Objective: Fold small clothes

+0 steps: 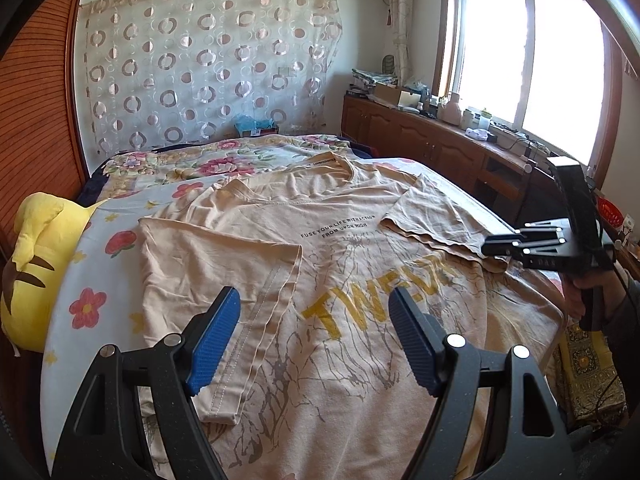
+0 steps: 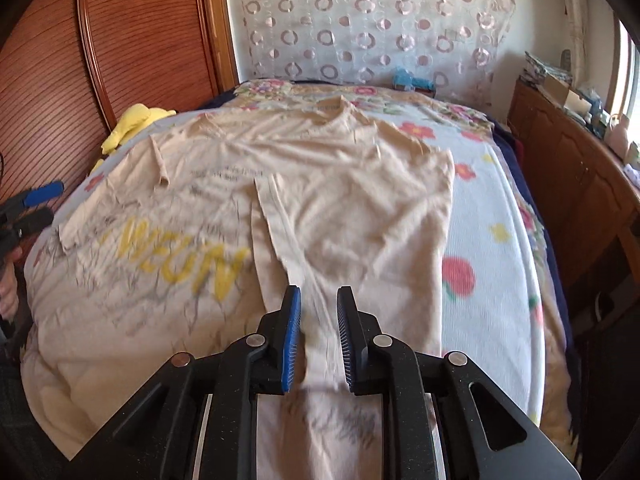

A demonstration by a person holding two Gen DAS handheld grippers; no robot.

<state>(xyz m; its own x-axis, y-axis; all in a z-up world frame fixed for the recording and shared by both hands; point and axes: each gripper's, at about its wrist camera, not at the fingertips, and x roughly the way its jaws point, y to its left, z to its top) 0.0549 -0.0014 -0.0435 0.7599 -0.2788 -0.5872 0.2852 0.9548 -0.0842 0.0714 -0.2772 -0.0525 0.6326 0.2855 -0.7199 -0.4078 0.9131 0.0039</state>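
Left wrist: left tongs (image 1: 314, 330) apart over shirt (image 1: 360, 248); right tongs (image 2: 318, 336) parted; plush (image 1: 36, 264) beside.

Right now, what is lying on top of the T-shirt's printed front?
Both sleeves are folded inward over the beige T-shirt: the left sleeve and the right sleeve. They cover part of the print and yellow lettering. The bedsheet beneath is hidden.

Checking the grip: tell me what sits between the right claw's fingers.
In the right wrist view, a fold of the beige T-shirt runs up between the right claw fingers.
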